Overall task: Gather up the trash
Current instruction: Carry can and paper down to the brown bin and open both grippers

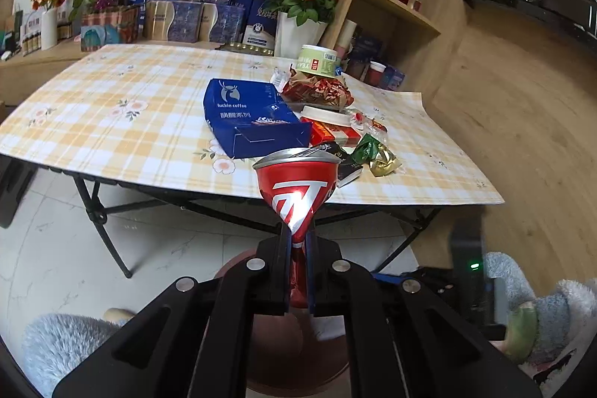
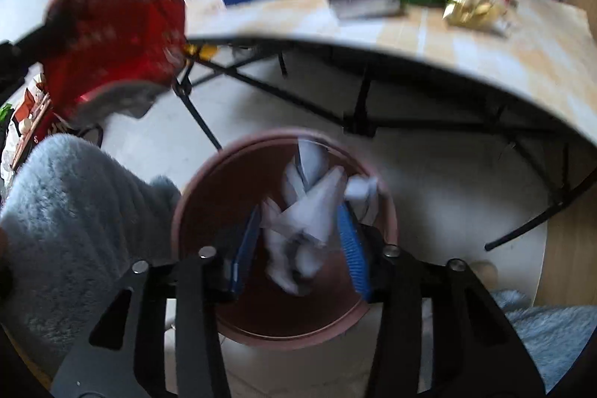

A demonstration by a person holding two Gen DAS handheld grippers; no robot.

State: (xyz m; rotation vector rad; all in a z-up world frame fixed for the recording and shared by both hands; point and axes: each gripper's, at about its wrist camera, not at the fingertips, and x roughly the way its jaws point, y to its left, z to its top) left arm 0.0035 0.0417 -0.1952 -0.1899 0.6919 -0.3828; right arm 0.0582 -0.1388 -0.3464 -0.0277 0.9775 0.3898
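Cluttering table [image 1: 112, 137]: blue box [image 1: 250, 118], wrappers [image 1: 377, 155]

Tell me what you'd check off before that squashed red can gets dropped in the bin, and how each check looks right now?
1. Left gripper has a firm hold on the crushed red can: ok, pinched at its narrow end.
2. Brown bin is within reach on the floor: ok, it sits below both grippers.
3. Can is over the bin mouth: cannot tell; in the right wrist view it hangs off to one side.
4. Right gripper is out of the way: not ok, it is open right above the bin.
5. Bin has room: ok, only white crumpled paper shows inside.
6. More trash waits on the table: ok, the blue coffee box and wrappers.
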